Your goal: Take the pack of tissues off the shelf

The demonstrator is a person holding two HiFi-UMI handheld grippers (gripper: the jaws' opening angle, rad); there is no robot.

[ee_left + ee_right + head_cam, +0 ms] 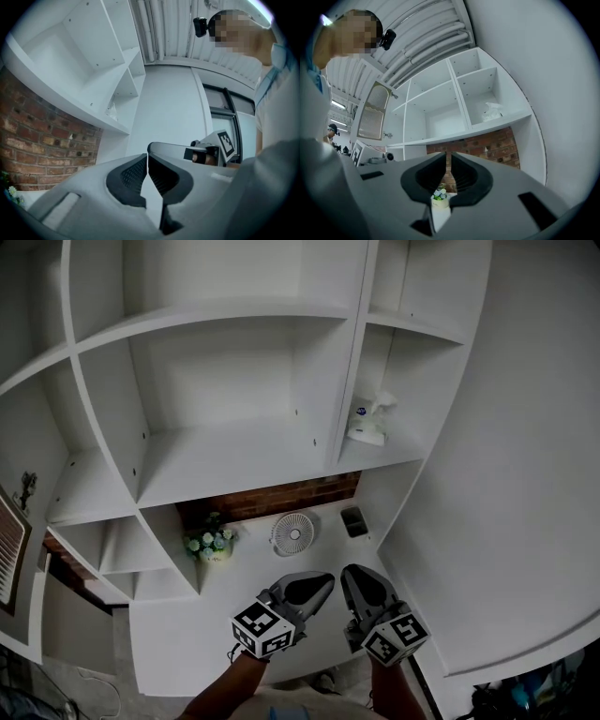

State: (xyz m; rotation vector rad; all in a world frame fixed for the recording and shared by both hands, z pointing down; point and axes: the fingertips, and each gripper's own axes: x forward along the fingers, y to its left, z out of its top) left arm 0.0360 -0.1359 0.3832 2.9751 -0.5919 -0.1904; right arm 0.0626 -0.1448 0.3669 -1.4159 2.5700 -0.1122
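Between the left gripper's (147, 159) dark ribbed jaws I see only a hairline slit with nothing in it. The right gripper's (448, 157) jaws are just as narrow and also bare. From the head view I hold both side by side above the front edge of the white desk (178, 638), their tips near each other. Toward the desk's back edge stand a pot of white and green flowers (211, 543), a small round white fan (293, 532) and a small dark box (353, 520), under a strip of red brick wall (281, 497). The white plastic pack of tissues (368, 424) sits well apart from both grippers, on the lowest board of the white shelf unit's (234, 460) narrow right-hand column, nearer that board's left side.
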